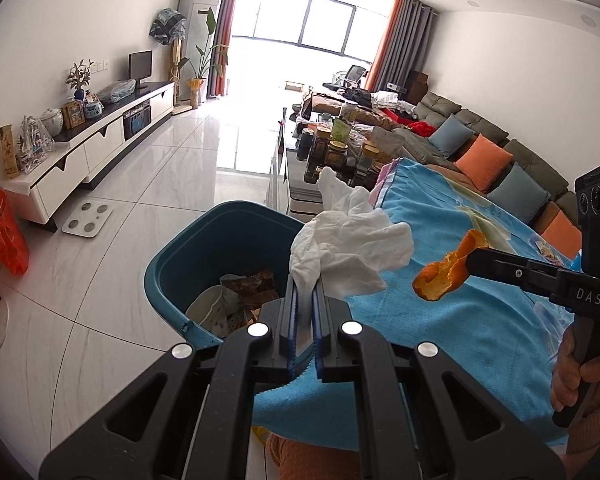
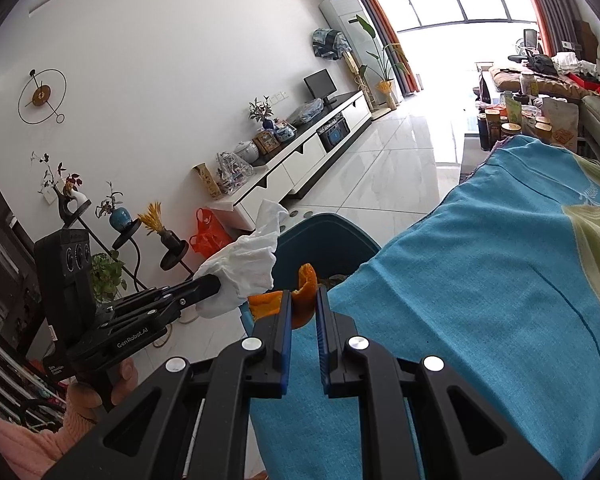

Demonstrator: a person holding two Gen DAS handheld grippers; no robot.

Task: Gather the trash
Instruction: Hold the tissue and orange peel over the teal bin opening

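Observation:
My left gripper (image 1: pixel 307 286) is shut on a crumpled white tissue (image 1: pixel 348 240), held up beside the right rim of the teal trash bin (image 1: pixel 180 252). The bin holds wrappers and paper. In the right wrist view that left gripper (image 2: pixel 214 282) and the tissue (image 2: pixel 248 264) hang left of the bin (image 2: pixel 332 240). My right gripper (image 2: pixel 304 296) is shut on a piece of orange peel (image 2: pixel 306 280), over the edge of the blue towel (image 2: pixel 480 300). The left wrist view shows the right gripper (image 1: pixel 468 260) gripping the peel (image 1: pixel 444 276) above the towel (image 1: pixel 460 320).
A white TV cabinet (image 1: pixel 100 148) with ornaments runs along the left wall; a scale (image 1: pixel 88 218) and a red plastic bag (image 1: pixel 6 236) lie on the tiled floor. A coffee table crowded with jars (image 1: pixel 332 148) and a sofa with cushions (image 1: pixel 488 152) stand beyond the towel.

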